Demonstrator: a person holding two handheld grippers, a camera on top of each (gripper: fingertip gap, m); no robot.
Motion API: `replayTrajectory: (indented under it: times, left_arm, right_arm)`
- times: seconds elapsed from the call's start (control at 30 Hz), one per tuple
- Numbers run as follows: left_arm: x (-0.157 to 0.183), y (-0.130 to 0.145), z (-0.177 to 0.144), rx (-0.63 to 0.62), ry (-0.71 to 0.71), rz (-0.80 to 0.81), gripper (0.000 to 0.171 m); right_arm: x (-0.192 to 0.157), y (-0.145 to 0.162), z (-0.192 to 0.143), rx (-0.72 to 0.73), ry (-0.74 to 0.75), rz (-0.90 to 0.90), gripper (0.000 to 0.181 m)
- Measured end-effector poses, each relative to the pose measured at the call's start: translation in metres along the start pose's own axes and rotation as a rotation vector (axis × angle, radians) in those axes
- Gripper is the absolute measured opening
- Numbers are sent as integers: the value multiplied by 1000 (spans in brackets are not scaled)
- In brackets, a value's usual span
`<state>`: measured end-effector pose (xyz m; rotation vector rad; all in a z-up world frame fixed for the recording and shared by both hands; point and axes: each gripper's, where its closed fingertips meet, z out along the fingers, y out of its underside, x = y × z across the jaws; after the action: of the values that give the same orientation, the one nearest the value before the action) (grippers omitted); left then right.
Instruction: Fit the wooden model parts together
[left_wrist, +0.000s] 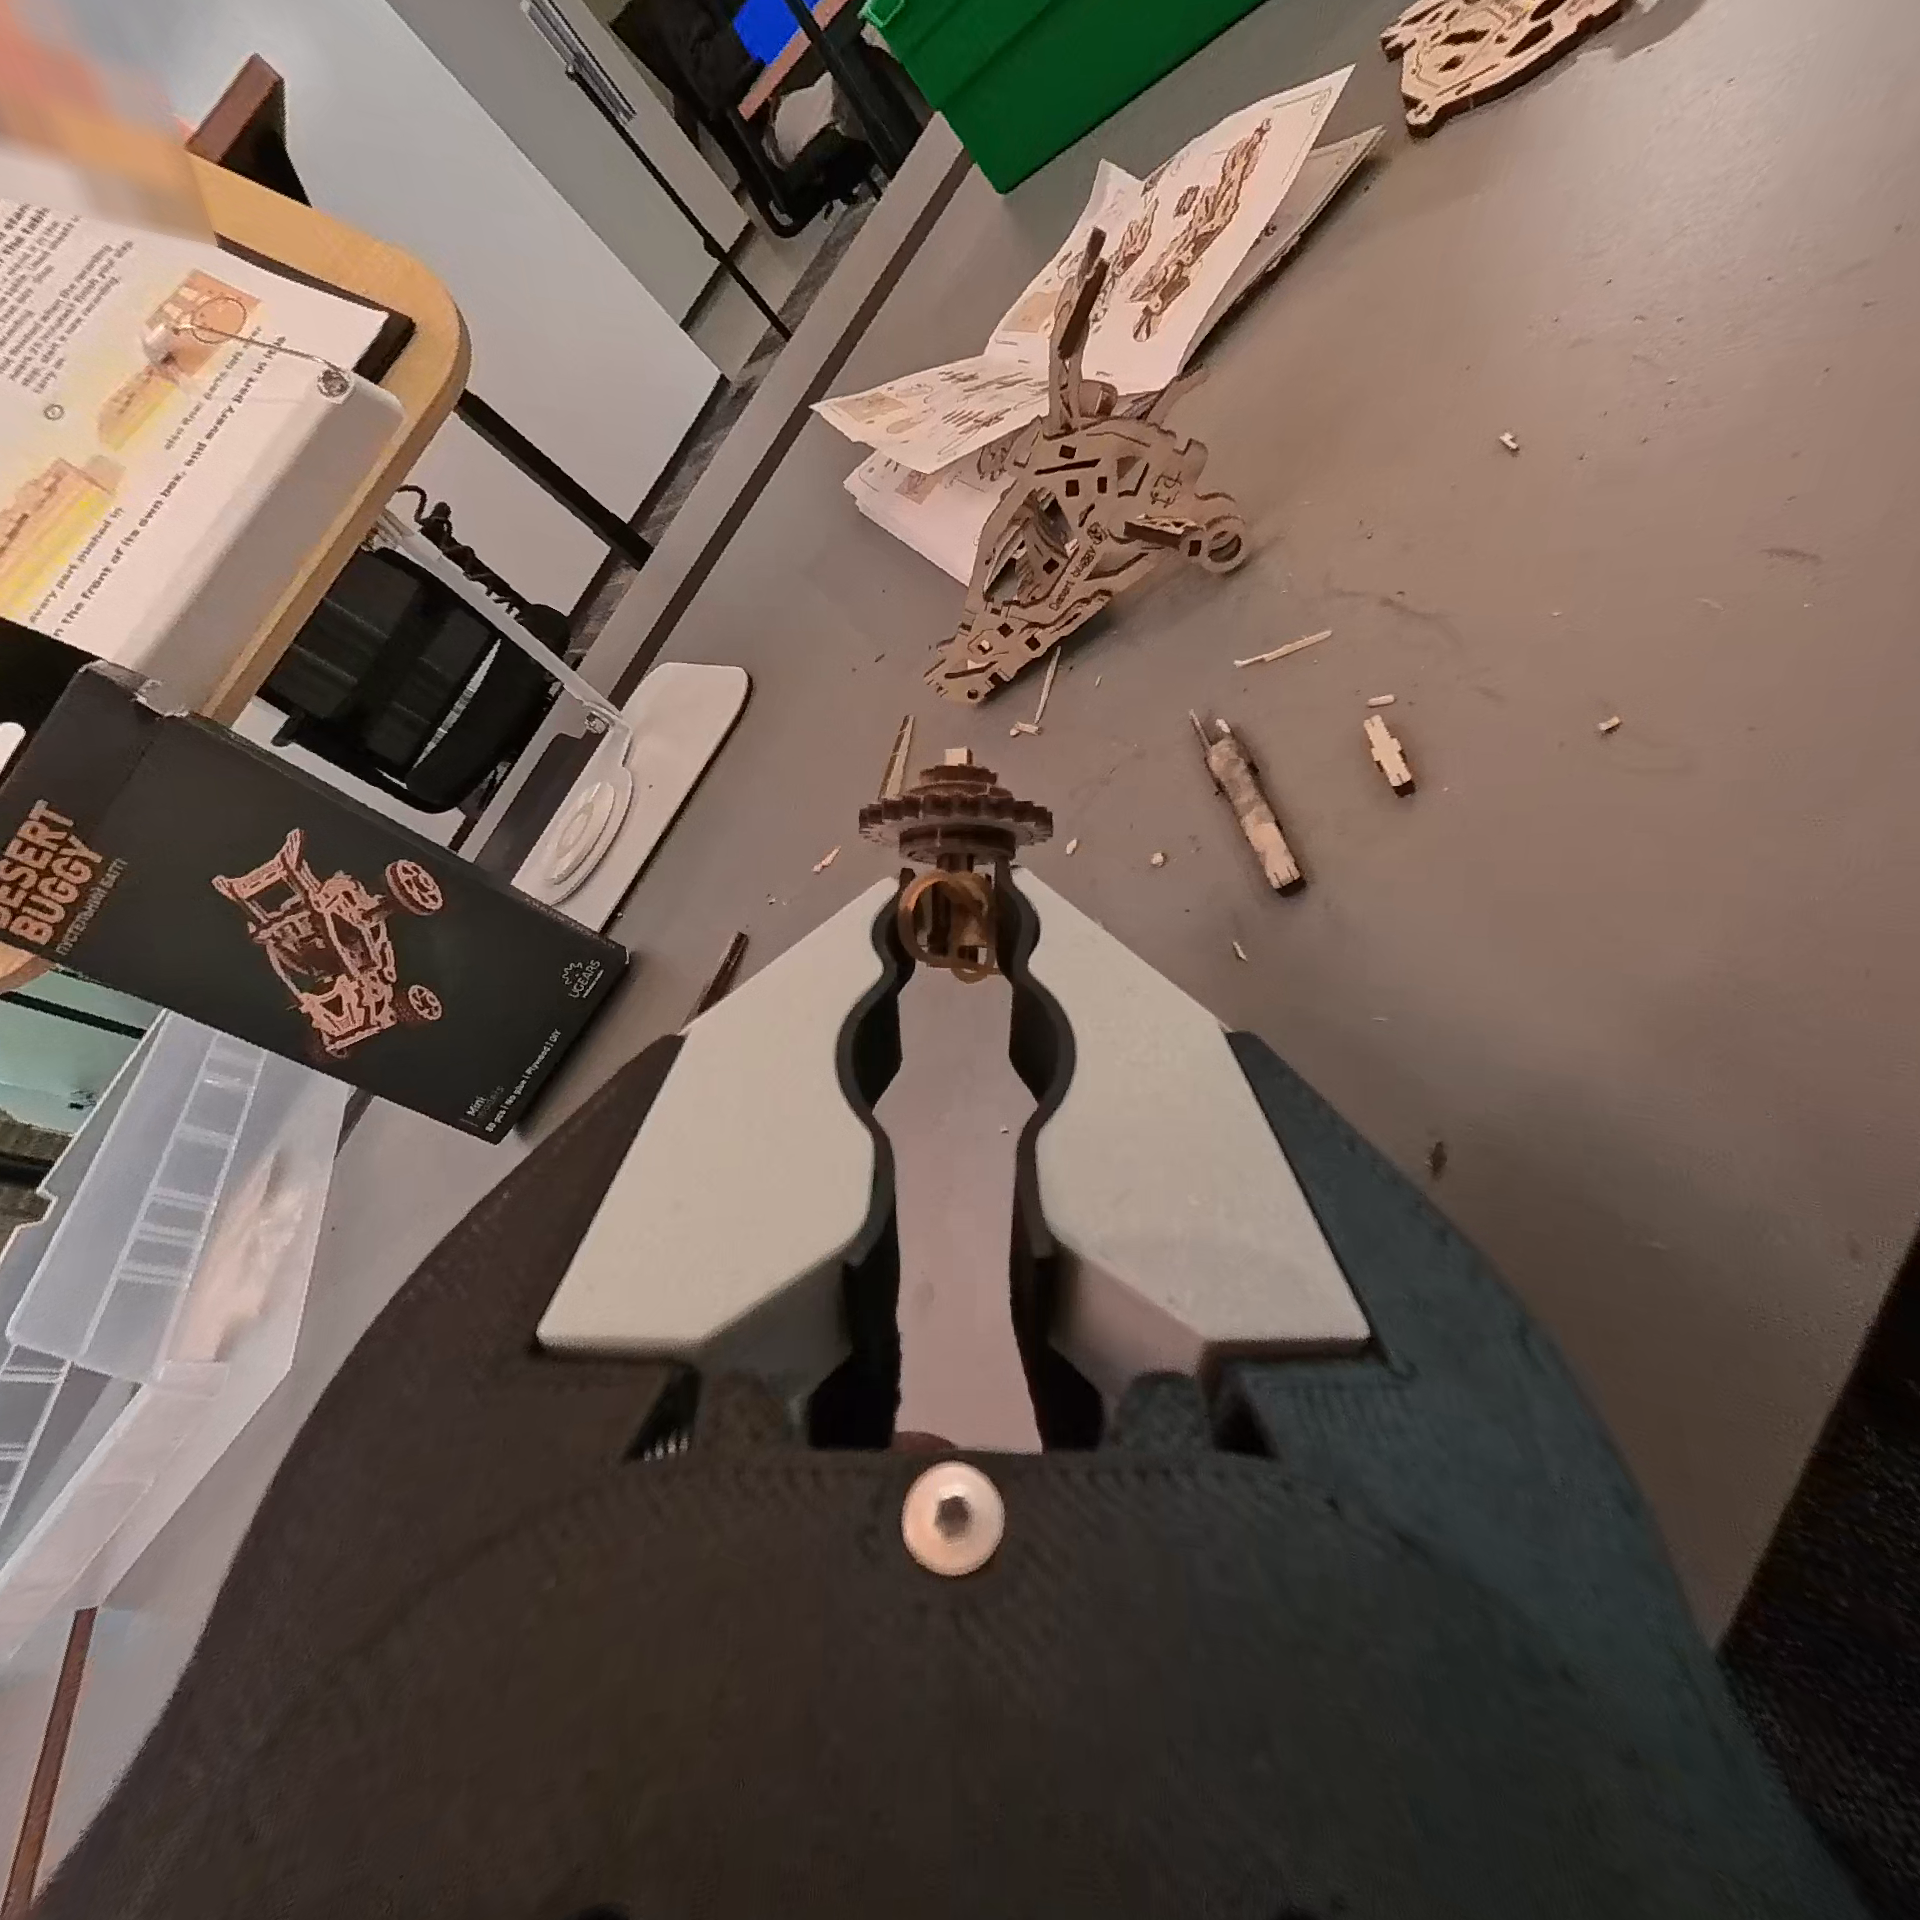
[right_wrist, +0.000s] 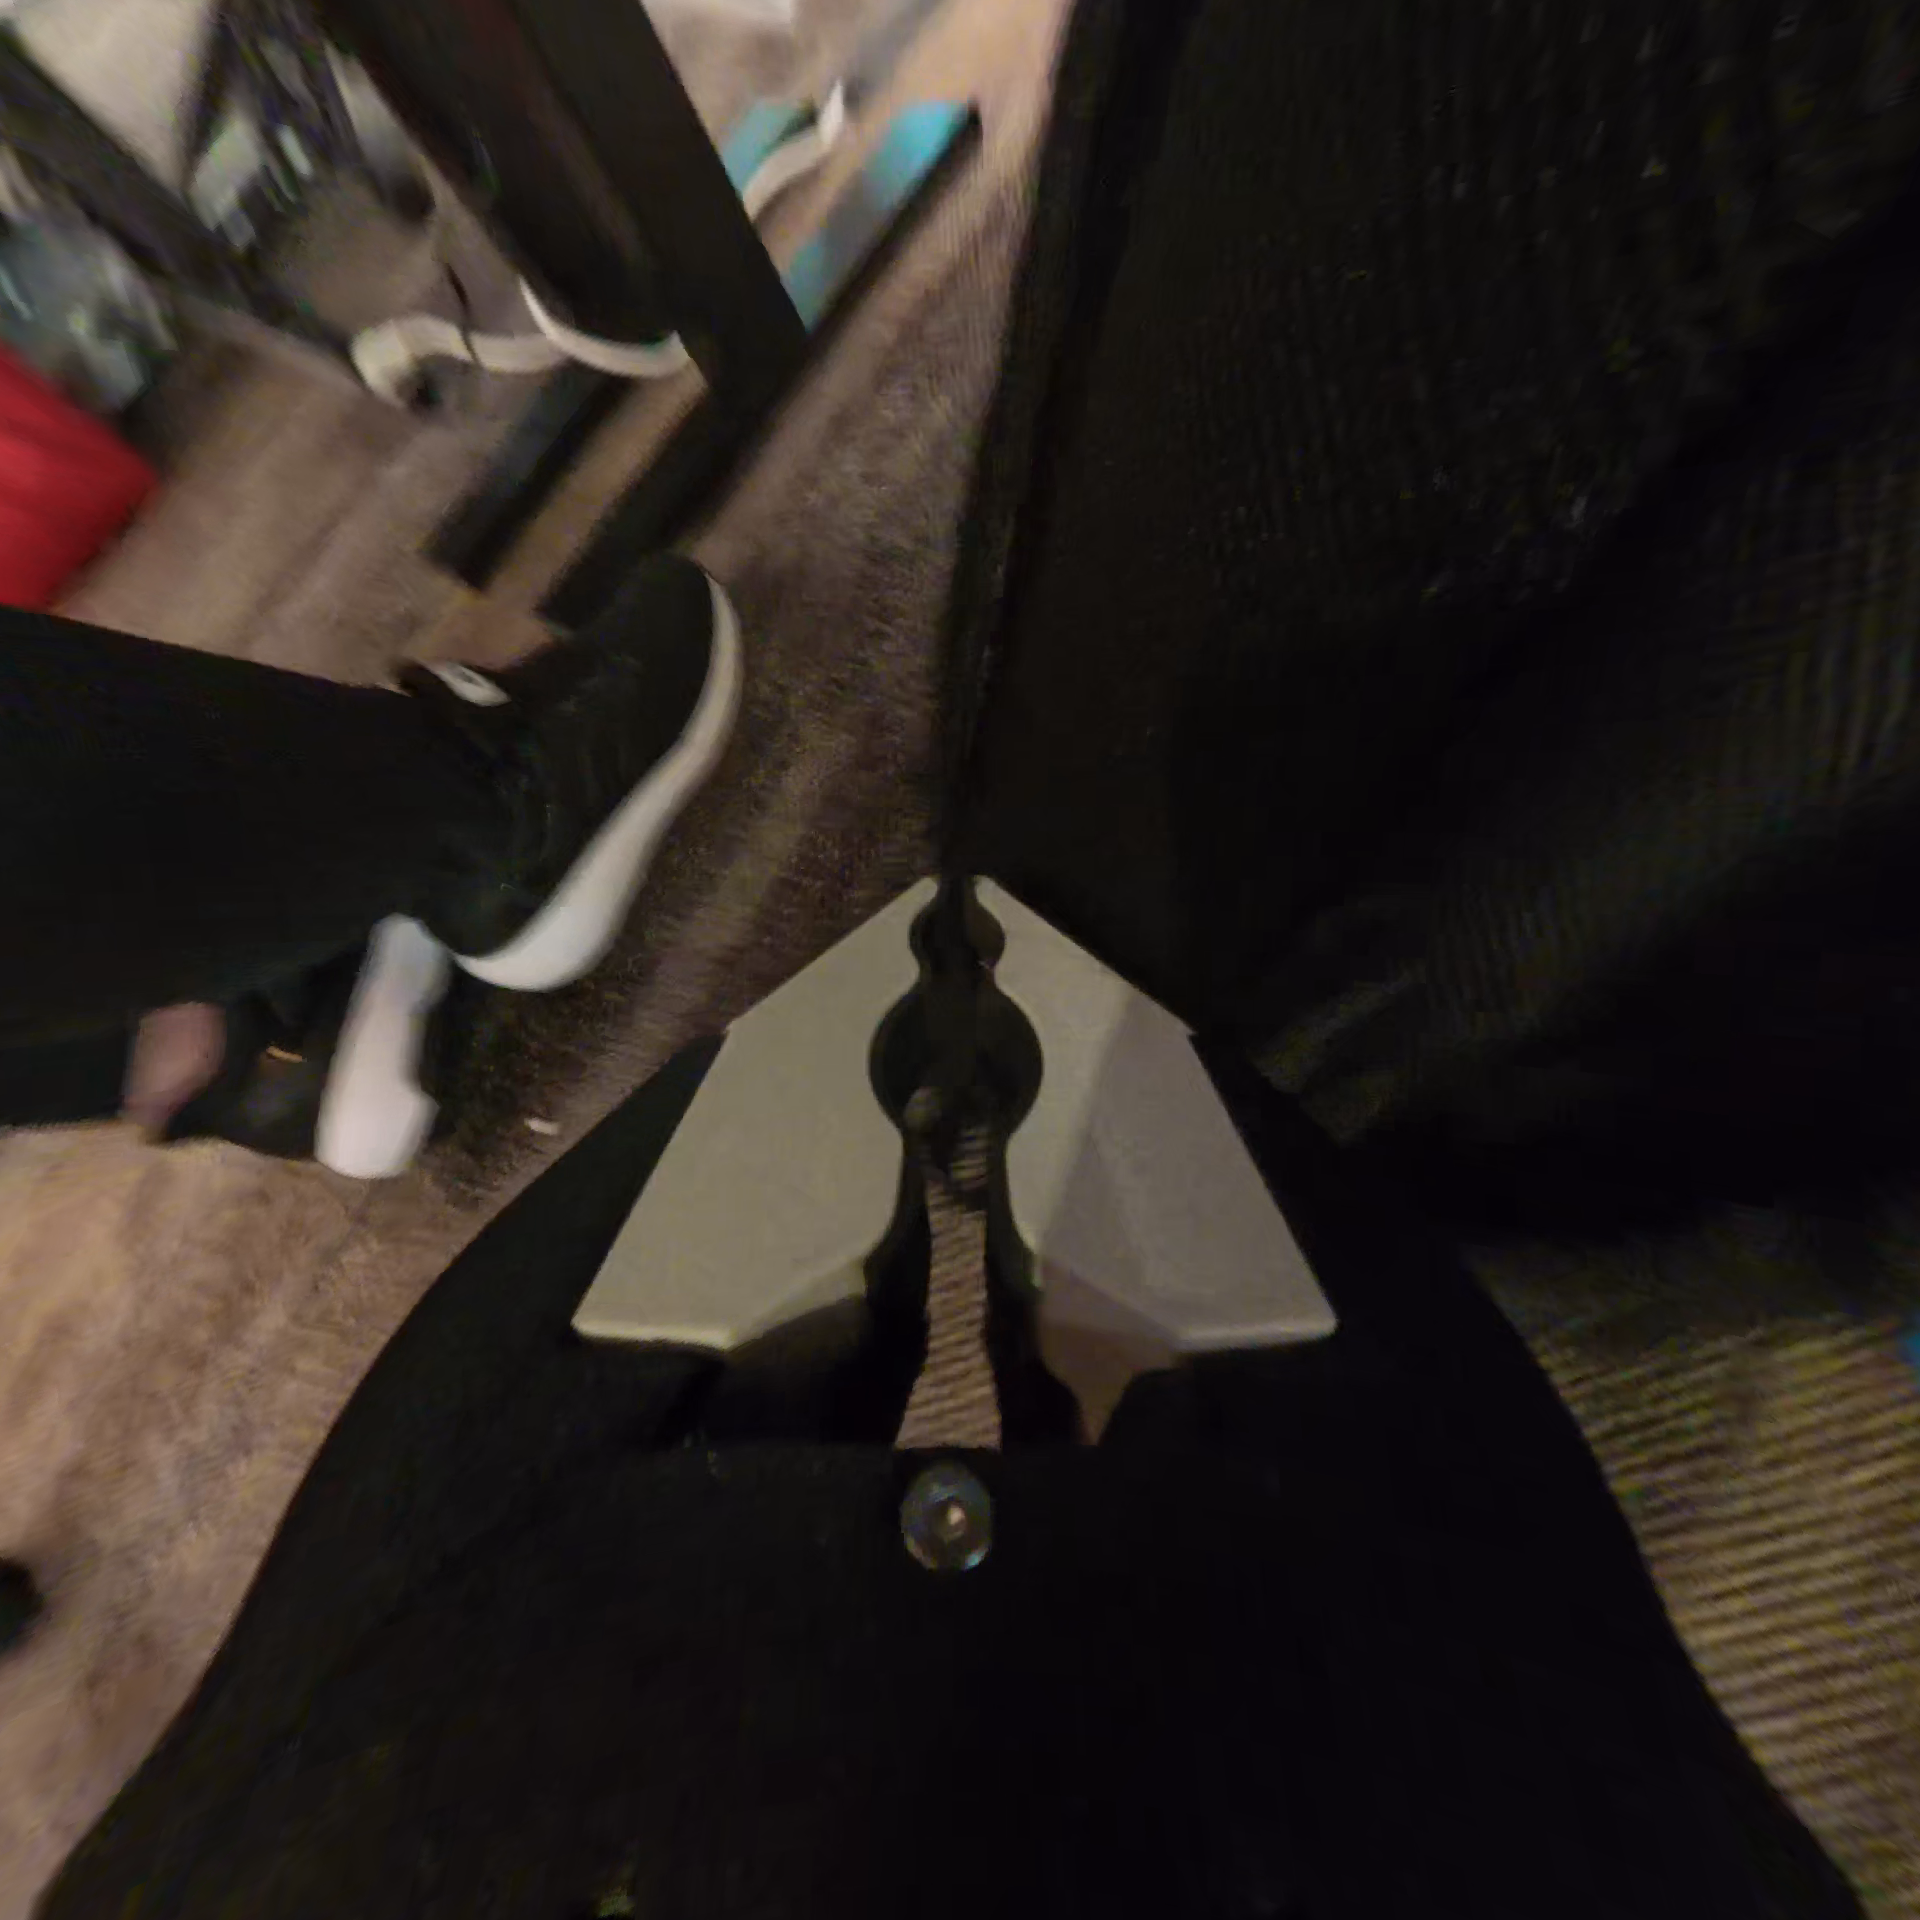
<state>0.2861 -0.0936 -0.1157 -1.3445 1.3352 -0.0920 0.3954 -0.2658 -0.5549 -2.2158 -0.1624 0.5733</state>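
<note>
Left jaws: left gripper (left_wrist: 954, 909) clenched on a small wooden gear assembly (left_wrist: 954, 821), held above the grey table (left_wrist: 1558, 935).
Black box (left_wrist: 312, 914): far left, at the table edge.
Wooden model body (left_wrist: 1091, 530): farther off, partly on an open instruction booklet (left_wrist: 1174, 270).
Right jaws: right gripper (right_wrist: 951, 914) pressed together, empty, below table level over carpet (right_wrist: 810, 727), beside a black shoe (right_wrist: 623, 769).

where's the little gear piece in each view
Left wrist view: the gear piece sits at picture centre, pinched at the left gripper tips, above the grey table.
Right wrist view: not in it; the right gripper points at the floor.
Shared landmark: none that I can match.
</note>
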Motion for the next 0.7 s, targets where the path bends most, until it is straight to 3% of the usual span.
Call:
replayTrajectory:
  times: [0.07,0.2,0.27,0.33,0.4,0.7]
  left_arm:
    - [-1,-1,-1,7,-5,-7,12]
    - [0,-3,-2,19,4,-5,12]
    - [1,-4,-3,28,7,-7,12]
    - [0,-5,-4,35,8,-17,12]
    - [-1,-6,-5,44,11,-25,12]
    - [0,-9,-7,67,20,-32,12]
  right_arm:
    - [-25,38,-11,2,-11,99,0]
    - [-57,164,16,-216,-25,243,0]
    - [-54,204,35,-267,6,345,16]
    - [-41,219,54,-266,61,380,25]
    - [-20,222,73,-234,140,376,45]
    - [36,230,120,-232,362,439,40]
